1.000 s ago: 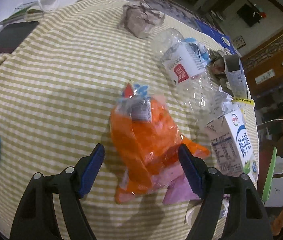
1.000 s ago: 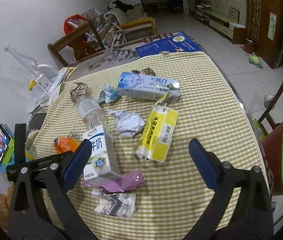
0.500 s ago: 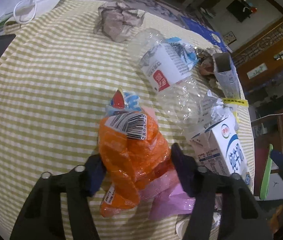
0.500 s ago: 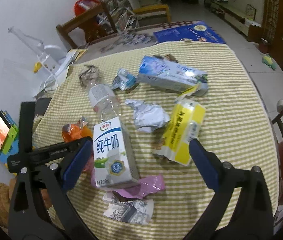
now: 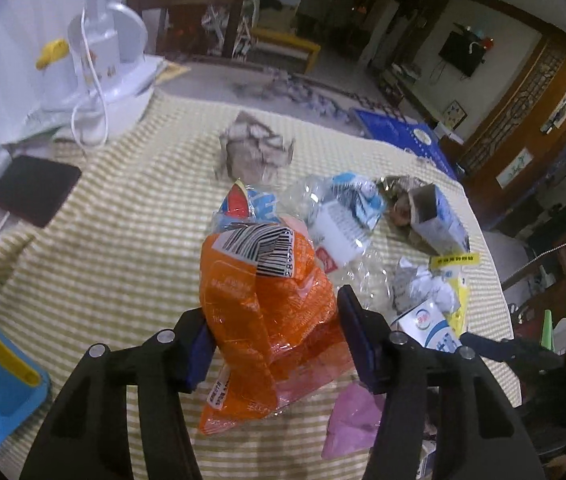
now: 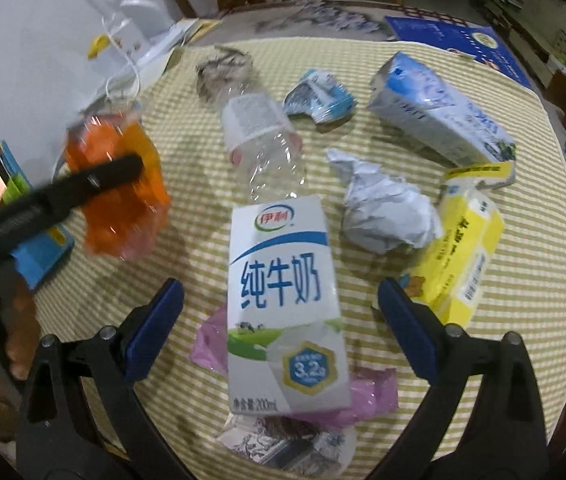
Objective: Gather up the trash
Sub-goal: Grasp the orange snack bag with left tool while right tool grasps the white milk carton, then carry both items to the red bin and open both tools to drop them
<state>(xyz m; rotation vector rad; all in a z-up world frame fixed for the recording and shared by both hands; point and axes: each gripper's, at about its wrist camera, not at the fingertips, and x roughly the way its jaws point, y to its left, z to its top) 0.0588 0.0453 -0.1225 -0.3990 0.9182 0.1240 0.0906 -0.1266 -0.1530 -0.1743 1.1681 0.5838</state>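
Table under a green-checked cloth (image 6: pixel 187 248), bearing a milk carton (image 6: pixel 283 304), clear bottle (image 6: pixel 263 140), crumpled paper (image 6: pixel 387 212), yellow carton (image 6: pixel 459 256), blue box (image 6: pixel 439 112) and pink wrapper (image 6: pixel 371 396).

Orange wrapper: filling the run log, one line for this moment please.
left gripper: shut on orange wrapper | right gripper: open over milk carton

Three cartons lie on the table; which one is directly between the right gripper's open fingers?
The white milk carton with blue characters; the yellow and pale-blue cartons lie farther right.
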